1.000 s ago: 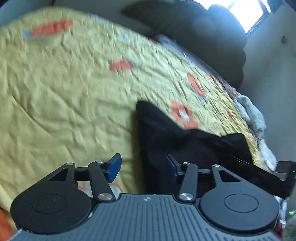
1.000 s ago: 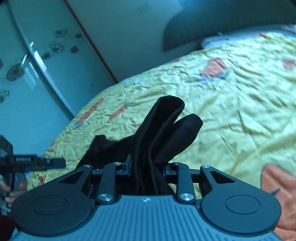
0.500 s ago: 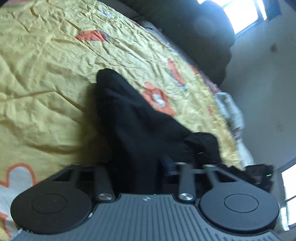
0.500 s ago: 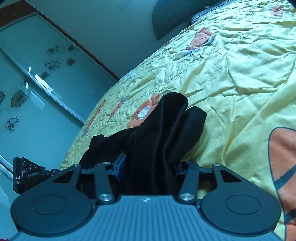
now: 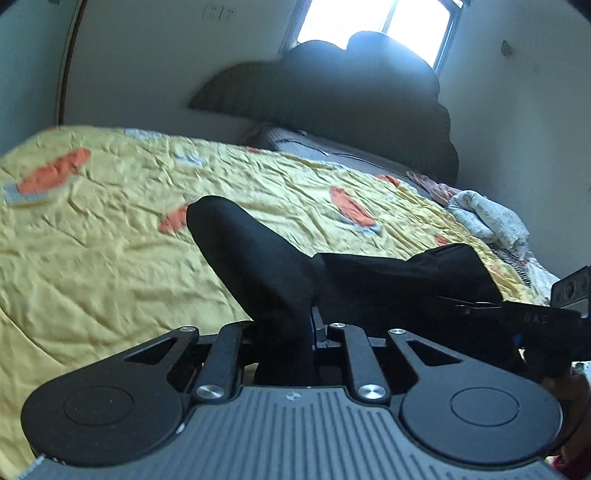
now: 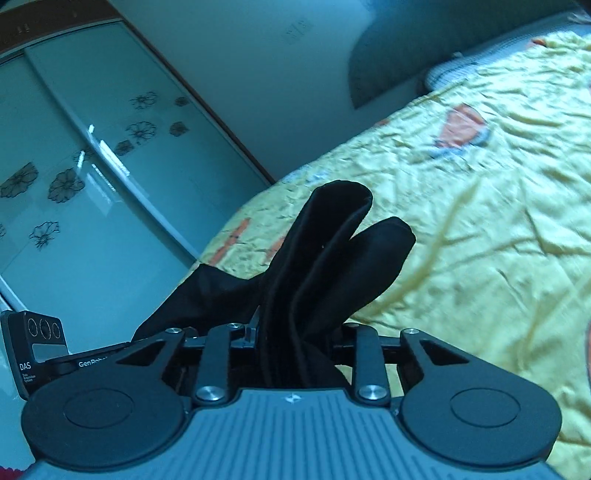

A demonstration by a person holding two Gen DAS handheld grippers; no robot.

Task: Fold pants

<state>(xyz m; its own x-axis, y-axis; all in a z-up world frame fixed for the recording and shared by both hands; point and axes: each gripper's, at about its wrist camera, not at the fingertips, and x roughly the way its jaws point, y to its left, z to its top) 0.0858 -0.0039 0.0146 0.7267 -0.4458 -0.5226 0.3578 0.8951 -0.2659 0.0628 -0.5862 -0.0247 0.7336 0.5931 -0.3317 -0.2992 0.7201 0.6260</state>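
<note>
The black pants (image 5: 258, 258) are lifted off the yellow bedspread (image 5: 92, 258), held at both ends. My left gripper (image 5: 284, 332) is shut on one bunched end, which pokes forward past the jaws. My right gripper (image 6: 295, 336) is shut on the other end of the pants (image 6: 332, 251), whose thick folds stick up beyond the fingers. The cloth sags between the two grippers. The right gripper also shows at the right edge of the left wrist view (image 5: 535, 321), and the left gripper shows at the left edge of the right wrist view (image 6: 44, 347).
The bed has a dark padded headboard (image 5: 351, 99) under a bright window (image 5: 376, 22). Crumpled pale bedding (image 5: 487, 221) lies at the bed's right edge. A glass wardrobe door with flower prints (image 6: 74, 177) stands beyond the bed's left side.
The left gripper was open above the bedspread, then closed on the pants' end and lifted it. The right gripper has kept its hold and has also risen from the bed.
</note>
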